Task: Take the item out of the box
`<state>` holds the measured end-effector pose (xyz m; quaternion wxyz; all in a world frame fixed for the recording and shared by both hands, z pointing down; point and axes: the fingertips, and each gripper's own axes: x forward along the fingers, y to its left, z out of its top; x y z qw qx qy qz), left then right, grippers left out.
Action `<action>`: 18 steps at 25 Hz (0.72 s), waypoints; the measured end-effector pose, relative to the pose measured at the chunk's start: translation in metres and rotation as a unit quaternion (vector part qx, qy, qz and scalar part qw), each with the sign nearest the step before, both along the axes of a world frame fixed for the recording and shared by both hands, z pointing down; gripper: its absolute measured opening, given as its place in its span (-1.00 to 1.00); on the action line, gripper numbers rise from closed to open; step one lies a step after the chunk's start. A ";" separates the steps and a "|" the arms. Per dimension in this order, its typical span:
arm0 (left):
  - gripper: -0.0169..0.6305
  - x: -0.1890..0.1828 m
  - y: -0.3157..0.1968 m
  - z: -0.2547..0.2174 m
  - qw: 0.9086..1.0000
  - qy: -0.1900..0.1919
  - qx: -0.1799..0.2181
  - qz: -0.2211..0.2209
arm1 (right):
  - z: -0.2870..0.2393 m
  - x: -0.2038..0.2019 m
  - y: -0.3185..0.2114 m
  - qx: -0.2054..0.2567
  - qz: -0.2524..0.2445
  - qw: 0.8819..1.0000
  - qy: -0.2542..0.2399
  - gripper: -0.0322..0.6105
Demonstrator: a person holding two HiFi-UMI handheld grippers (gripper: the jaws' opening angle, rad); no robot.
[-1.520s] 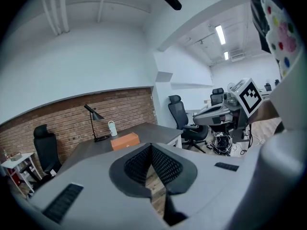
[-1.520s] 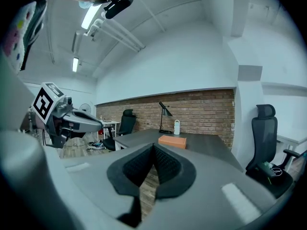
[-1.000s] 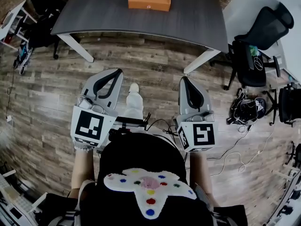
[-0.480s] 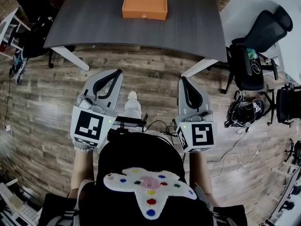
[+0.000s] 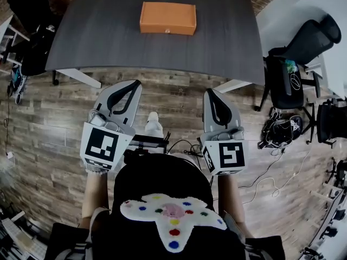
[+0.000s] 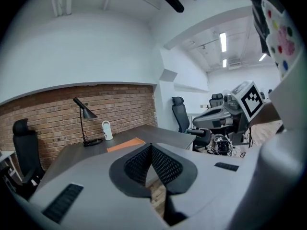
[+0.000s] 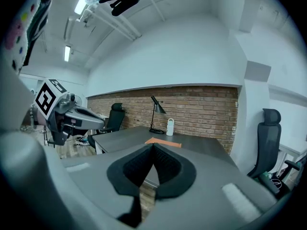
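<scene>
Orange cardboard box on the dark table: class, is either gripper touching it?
Apart. In the head view the left gripper and right gripper hang over the wooden floor, short of the dark table bearing the orange cardboard box.

Head view: set above the person, facing steeply down past the left gripper (image 5: pixel 135 84) and right gripper (image 5: pixel 210 92) onto the wood floor (image 5: pixel 49 129), with the table (image 5: pixel 108 37) and orange box (image 5: pixel 167 18) well off at the top edge. Left gripper view and right gripper view: each rides just behind its own jaws, facing nearly level toward that table, with the lamp (image 6: pixel 84 115) and brick wall (image 6: pixel 53 111) beyond. Table and box are common to all three views, and each gripper view catches the other gripper at its side.
</scene>
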<state>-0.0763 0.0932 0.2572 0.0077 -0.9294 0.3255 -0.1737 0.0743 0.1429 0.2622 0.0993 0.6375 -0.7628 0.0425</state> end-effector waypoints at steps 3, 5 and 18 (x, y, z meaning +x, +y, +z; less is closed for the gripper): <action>-0.93 0.002 -0.030 -0.005 1.000 0.018 -0.014 0.011 | -0.001 -0.003 -0.030 -0.007 0.003 1.000 0.004 -0.87; -0.93 0.005 -0.049 -0.006 1.000 0.013 -0.011 0.020 | -0.002 -0.001 -0.049 -0.010 0.006 1.000 0.004 -0.87; -0.93 0.010 -0.146 0.005 0.999 0.006 -0.004 0.034 | 0.002 0.004 -0.144 -0.013 0.022 1.000 0.012 -0.87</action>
